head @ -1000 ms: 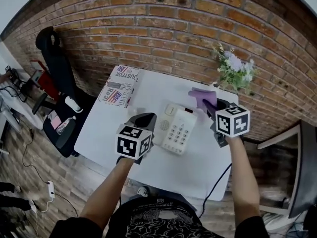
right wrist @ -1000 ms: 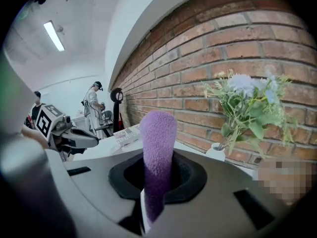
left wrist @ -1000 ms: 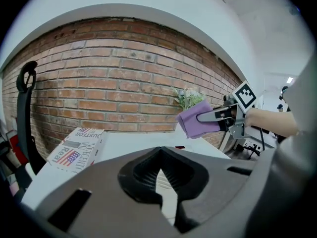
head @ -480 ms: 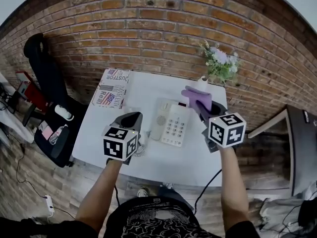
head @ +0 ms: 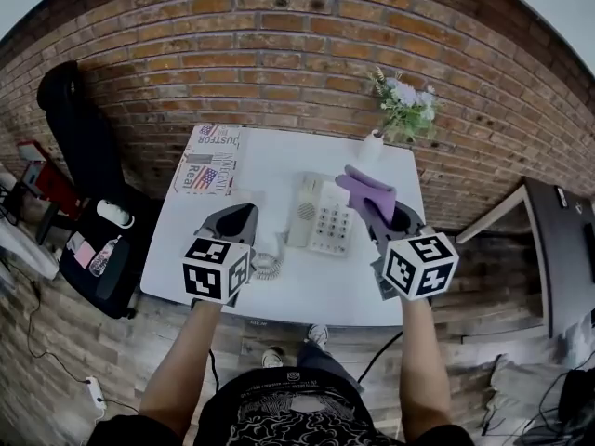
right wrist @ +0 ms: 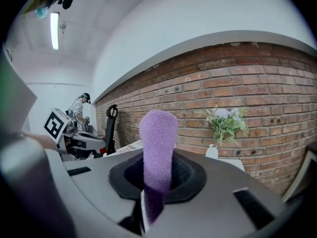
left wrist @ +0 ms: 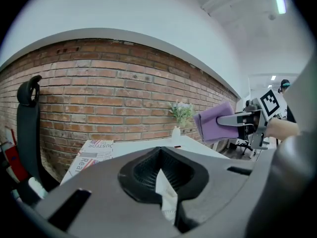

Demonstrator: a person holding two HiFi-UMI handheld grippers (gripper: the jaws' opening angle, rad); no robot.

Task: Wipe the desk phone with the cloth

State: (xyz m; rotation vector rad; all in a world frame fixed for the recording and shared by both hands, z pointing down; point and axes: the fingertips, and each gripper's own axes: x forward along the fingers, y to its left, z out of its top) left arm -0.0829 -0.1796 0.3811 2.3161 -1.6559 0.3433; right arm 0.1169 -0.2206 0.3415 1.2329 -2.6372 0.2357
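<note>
The white desk phone (head: pixel 321 216) lies in the middle of the white table (head: pixel 279 295), handset on its left side and coiled cord (head: pixel 268 266) at its near left. My right gripper (head: pixel 372 208) is shut on a purple cloth (head: pixel 365 187), held above the phone's right edge. In the right gripper view the cloth (right wrist: pixel 157 148) stands up out of the shut right gripper (right wrist: pixel 151 202). My left gripper (head: pixel 234 214) hovers left of the phone, shut with nothing in it. The left gripper (left wrist: pixel 166 196) points above the table, with the cloth (left wrist: pixel 214 124) at right.
A printed carton (head: pixel 211 159) lies on the table's far left corner. A white vase of flowers (head: pixel 398 110) stands at the far right corner. The brick wall (head: pixel 279 63) runs close behind the table. A black chair (head: pixel 79 119) stands to the left, and a dark desk (head: pixel 558 249) to the right.
Both grippers have drawn a little toward me while staying either side of the phone. The cloth stays gripped near the phone's right edge. My head view has shifted.
</note>
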